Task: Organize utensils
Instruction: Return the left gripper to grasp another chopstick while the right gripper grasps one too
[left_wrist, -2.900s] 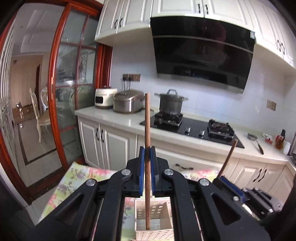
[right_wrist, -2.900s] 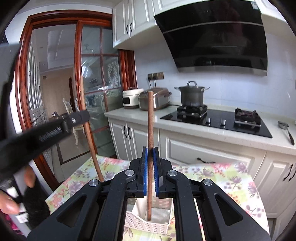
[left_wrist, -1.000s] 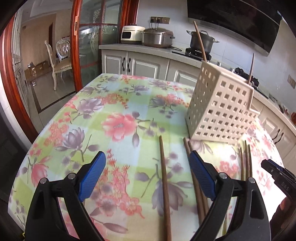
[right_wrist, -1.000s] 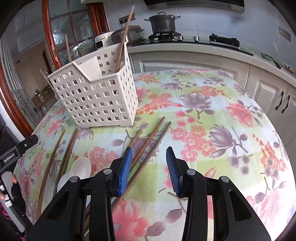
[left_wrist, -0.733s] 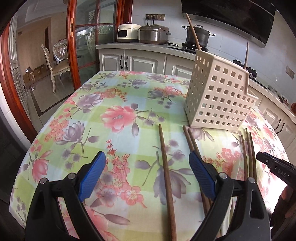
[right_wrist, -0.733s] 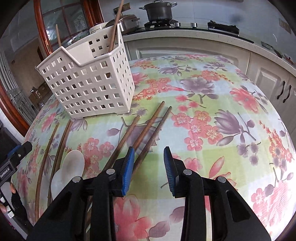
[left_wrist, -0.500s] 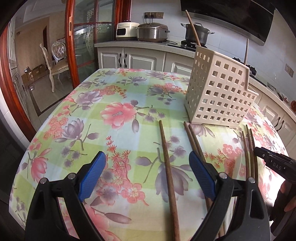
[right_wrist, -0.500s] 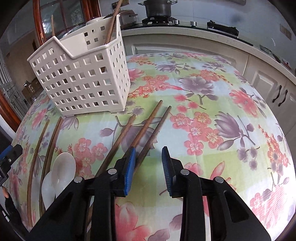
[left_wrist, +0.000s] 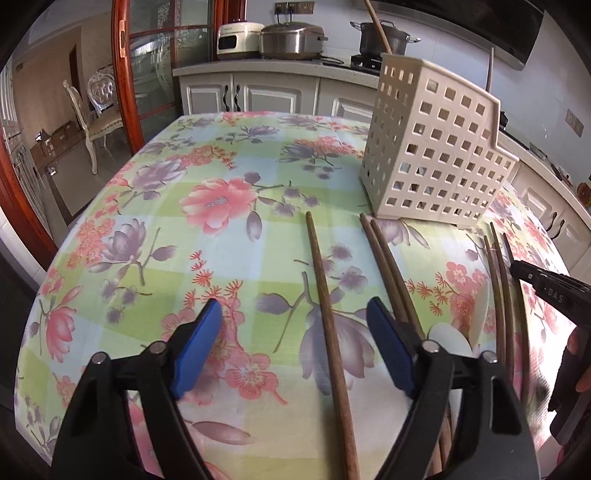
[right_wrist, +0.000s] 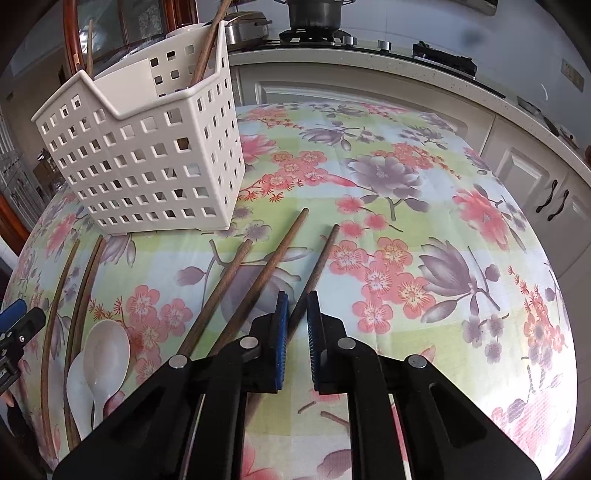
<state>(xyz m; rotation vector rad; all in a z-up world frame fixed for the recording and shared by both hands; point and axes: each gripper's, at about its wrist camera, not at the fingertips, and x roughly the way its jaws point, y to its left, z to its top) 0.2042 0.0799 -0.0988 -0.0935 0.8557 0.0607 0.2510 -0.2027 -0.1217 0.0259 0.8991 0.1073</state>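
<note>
A white perforated utensil basket (left_wrist: 436, 155) stands on the floral tablecloth with two wooden chopsticks upright in it; it also shows in the right wrist view (right_wrist: 147, 155). Several brown chopsticks lie loose on the cloth. My left gripper (left_wrist: 295, 328) is wide open, low over one chopstick (left_wrist: 325, 302) that runs between its jaws. My right gripper (right_wrist: 297, 314) is nearly closed around the rightmost chopstick (right_wrist: 317, 258), with narrow gaps still visible at the pads. Two white spoons (right_wrist: 99, 358) lie at the left.
Two more chopsticks (right_wrist: 251, 273) lie just left of my right gripper, and a thin pair (right_wrist: 70, 295) lies by the spoons. Kitchen cabinets and a stove counter (right_wrist: 369, 62) stand behind the round table. A glass door and a chair (left_wrist: 96, 110) are at the left.
Both grippers released chopsticks into the basket and dropped to the table. Over the last second the right gripper's jaws narrowed around the rightmost chopstick; the left gripper moved lower over its chopstick.
</note>
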